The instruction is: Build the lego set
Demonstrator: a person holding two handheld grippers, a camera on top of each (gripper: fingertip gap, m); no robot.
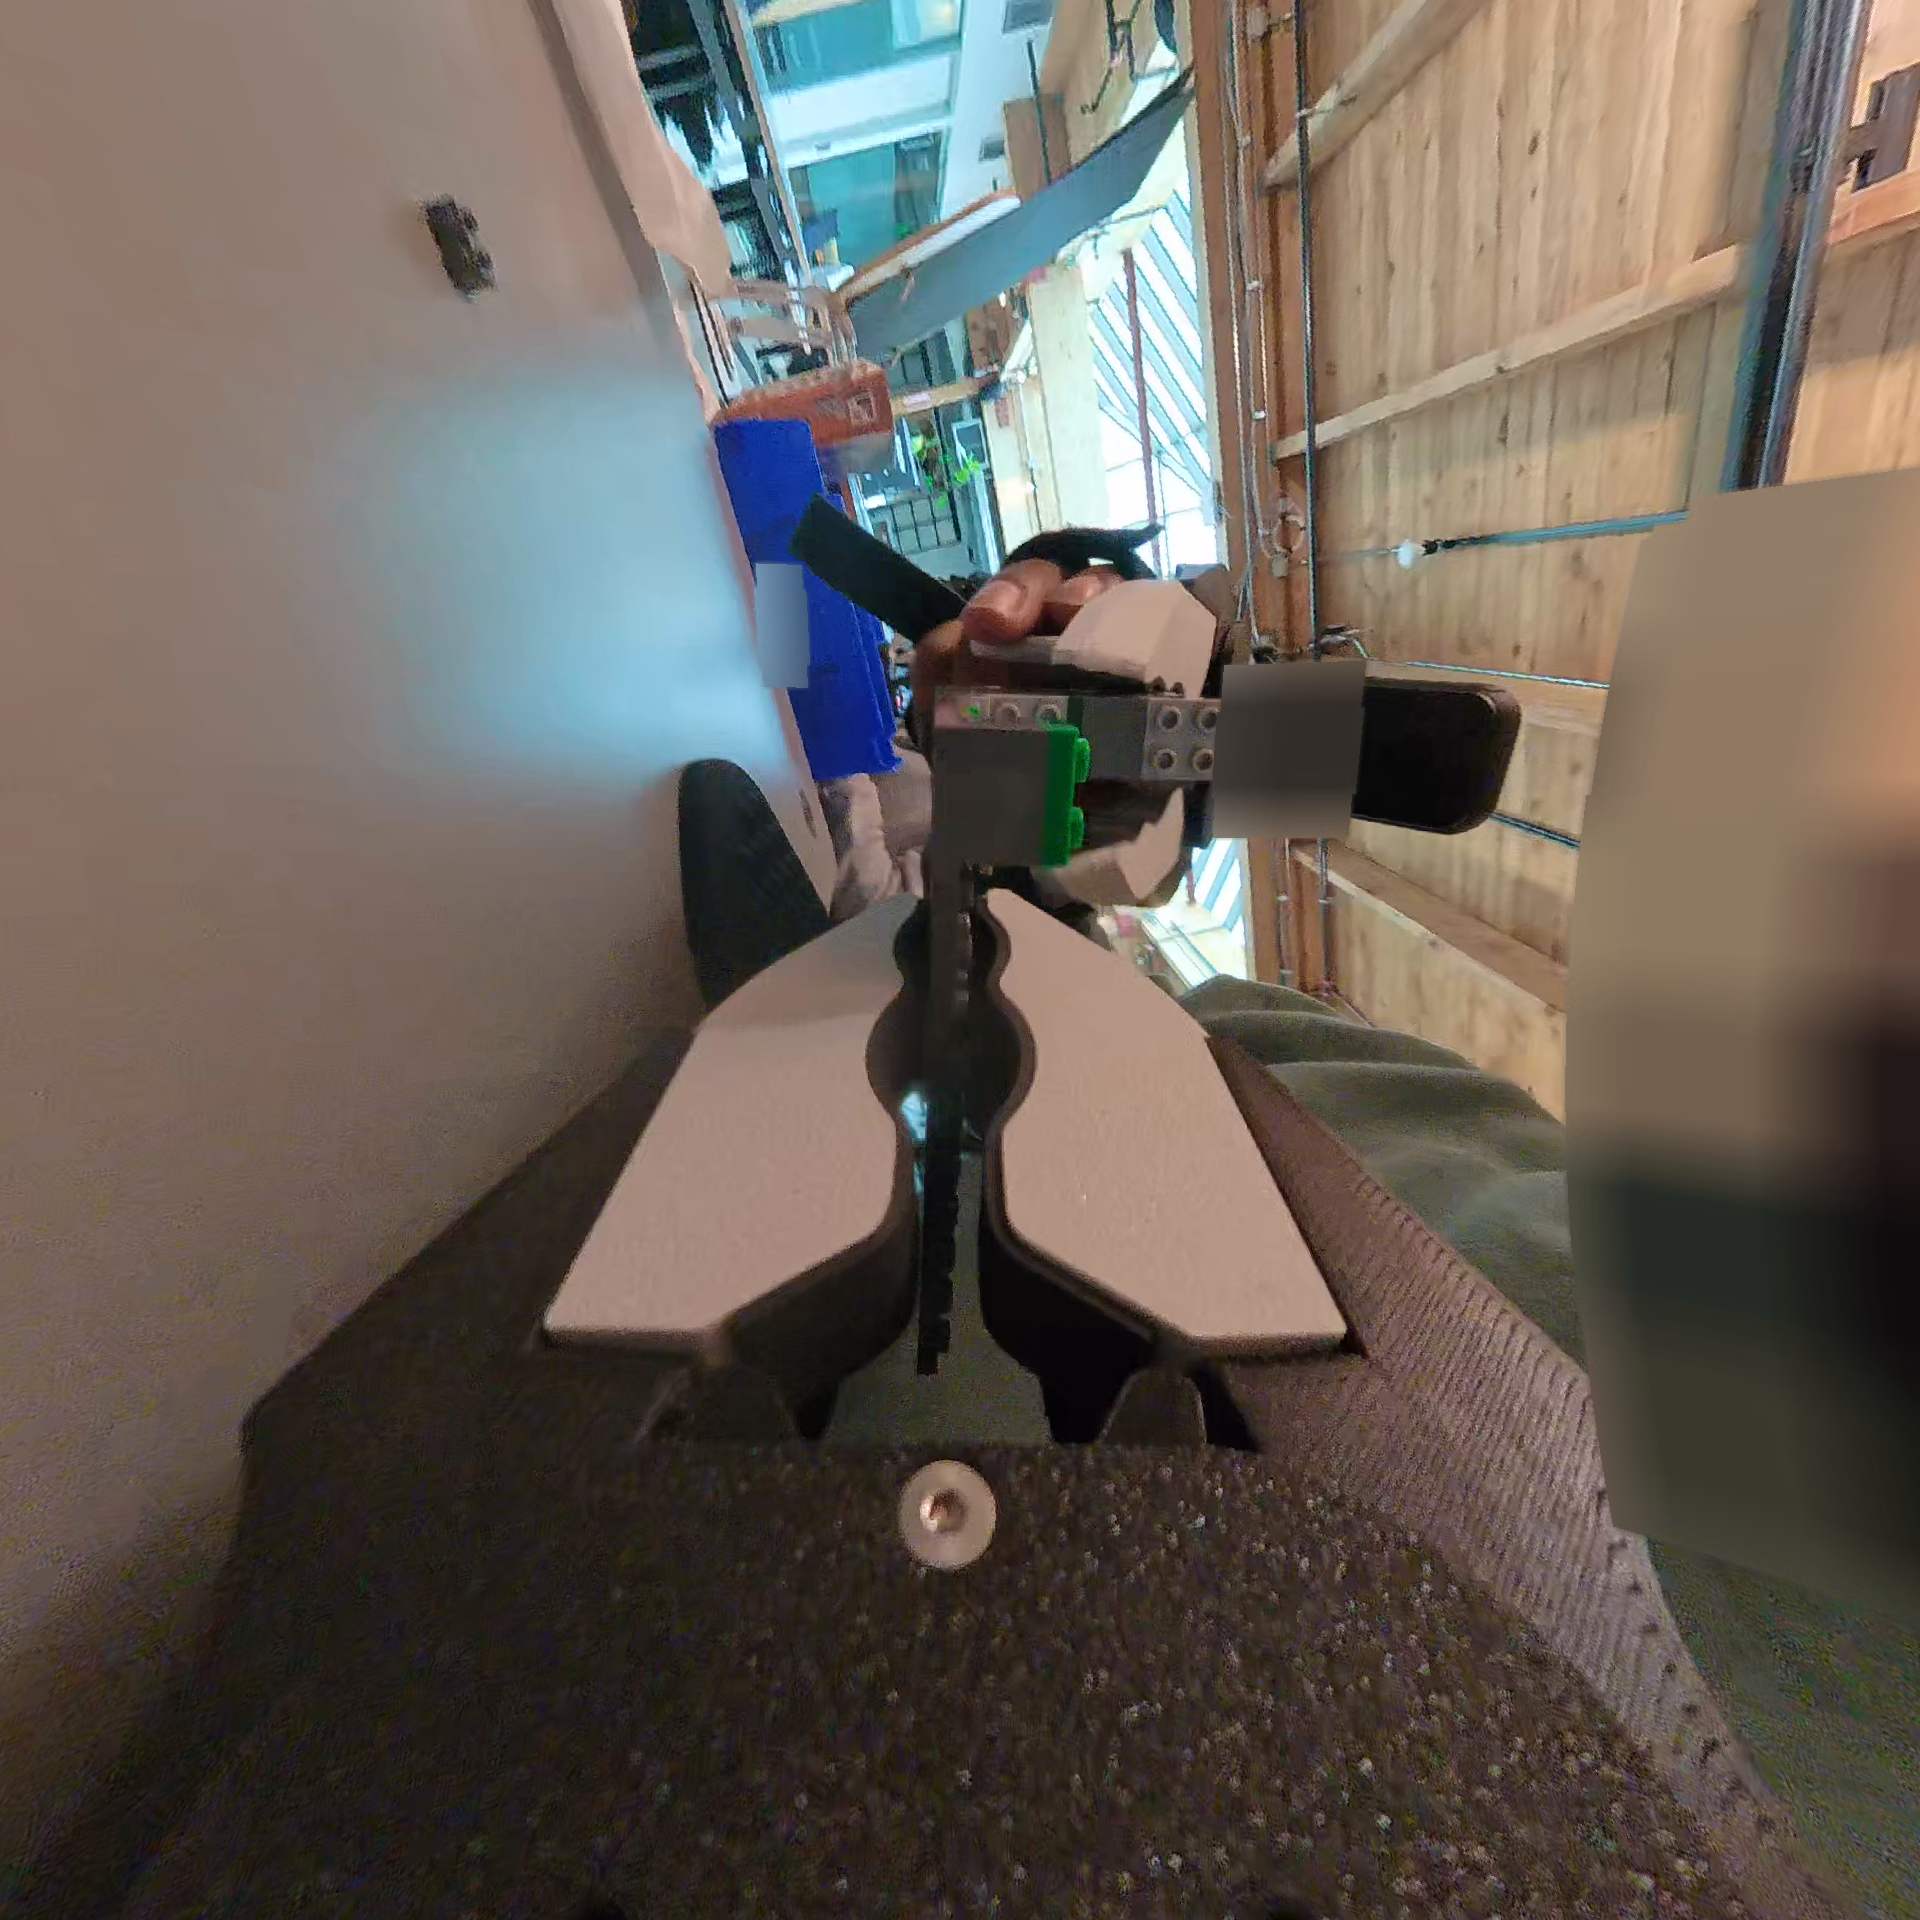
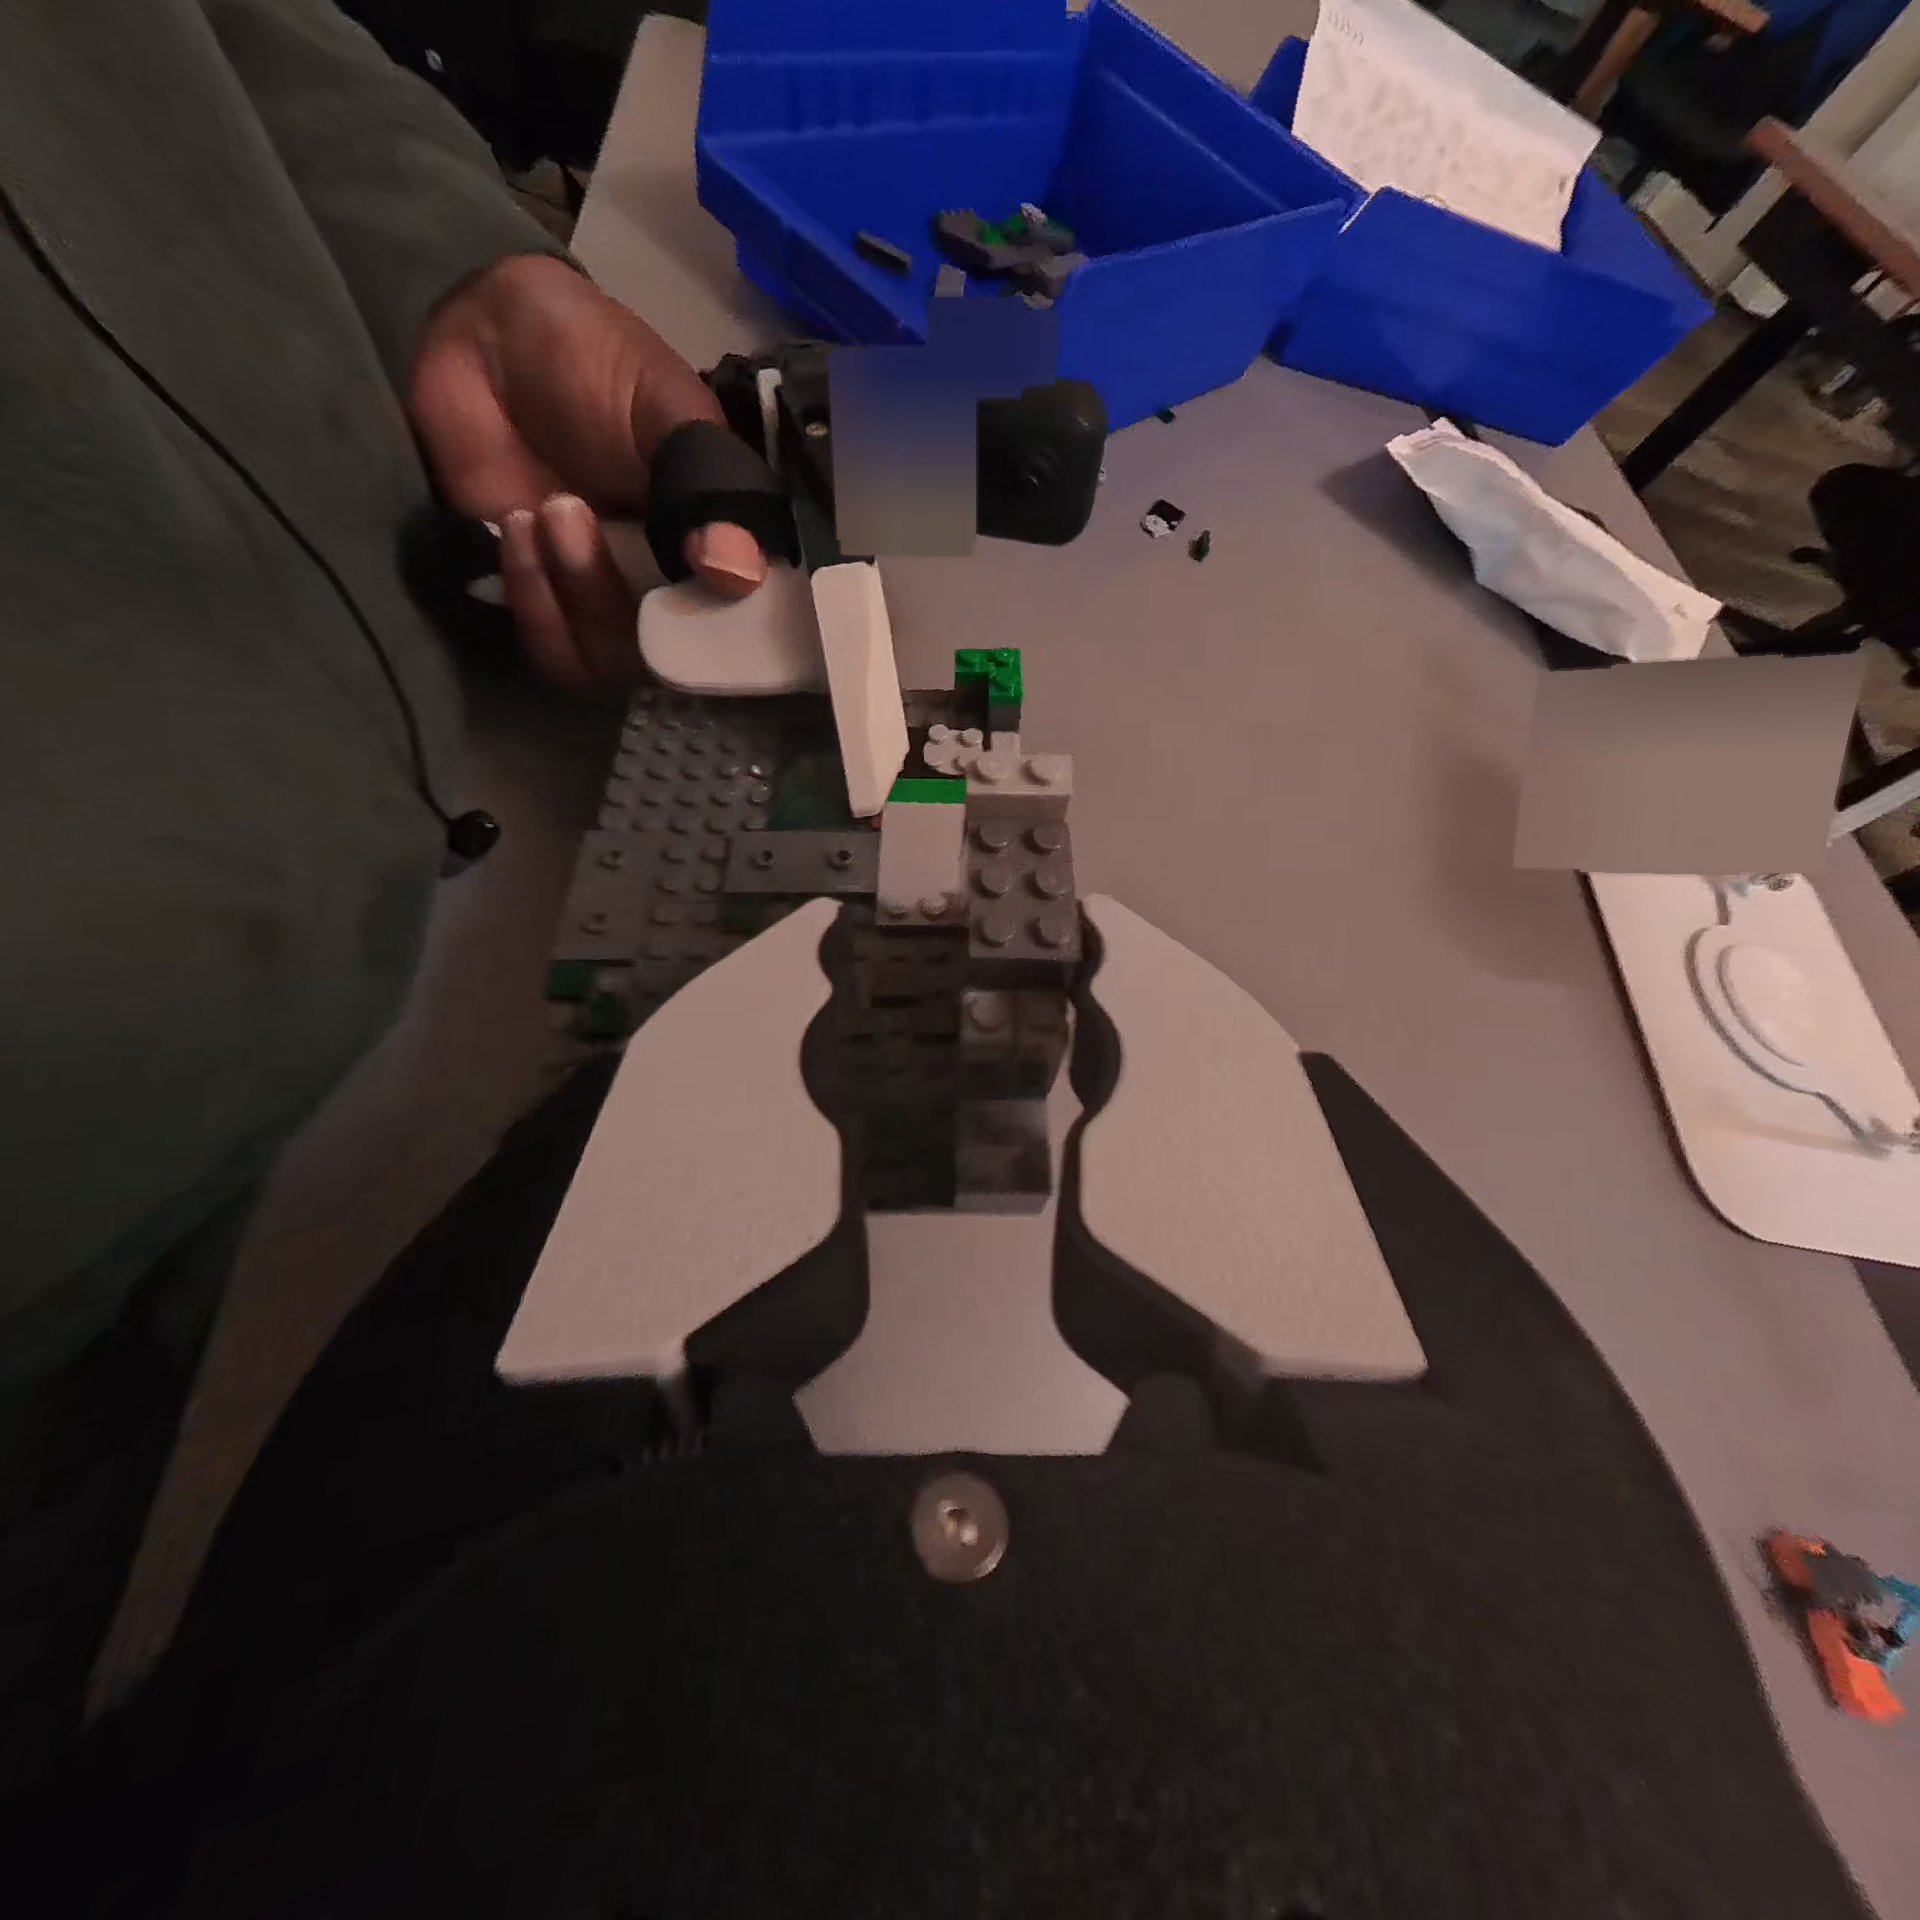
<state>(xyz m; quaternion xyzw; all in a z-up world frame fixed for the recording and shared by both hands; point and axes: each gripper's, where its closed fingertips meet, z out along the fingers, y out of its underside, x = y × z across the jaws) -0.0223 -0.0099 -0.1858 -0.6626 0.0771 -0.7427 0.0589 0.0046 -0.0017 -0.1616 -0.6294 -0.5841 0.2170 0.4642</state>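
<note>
Left wrist view. Wooden plank wall (image 1: pixel 1507 312) fills the upper right; grey worktop (image 1: pixel 312 727) runs down the left, the frame being rolled on its side.
- Left tool (image 1: pixel 951 925): lower centre, white fingers drawn together and clamped on the edge of a dark baseplate (image 1: pixel 940 1143), seen edge-on.
- Lego build (image 1: pixel 1023 779): centre, grey bricks with a green piece, standing on that baseplate.
- Right tool (image 1: pixel 1127 748): centre, its white fingers either side of the build.
- Blue bin (image 1: pixel 790 582): left of centre.

Right wrist view. Grey worktop (image 2: pixel 1299 727) across the middle.
- Right tool (image 2: pixel 961 914): lower centre, fingers closed on the stacked grey tower of the lego build (image 2: pixel 977 935).
- Baseplate (image 2: pixel 675 810): left of centre, studded, dark grey.
- Left tool (image 2: pixel 821 717): at the plate's far edge, held by a hand (image 2: pixel 561 457).
- Blue bin (image 2: pixel 1039 156): top, a few loose pieces inside.
- White bag (image 2: pixel 1538 540): right.
- Orange and teal piece (image 2: pixel 1839 1631): lower right.

Step, as judged: seating the tower on the plate. Next move calls for steady downward pressure with studs aligned while the left tool braces the plate.
</note>
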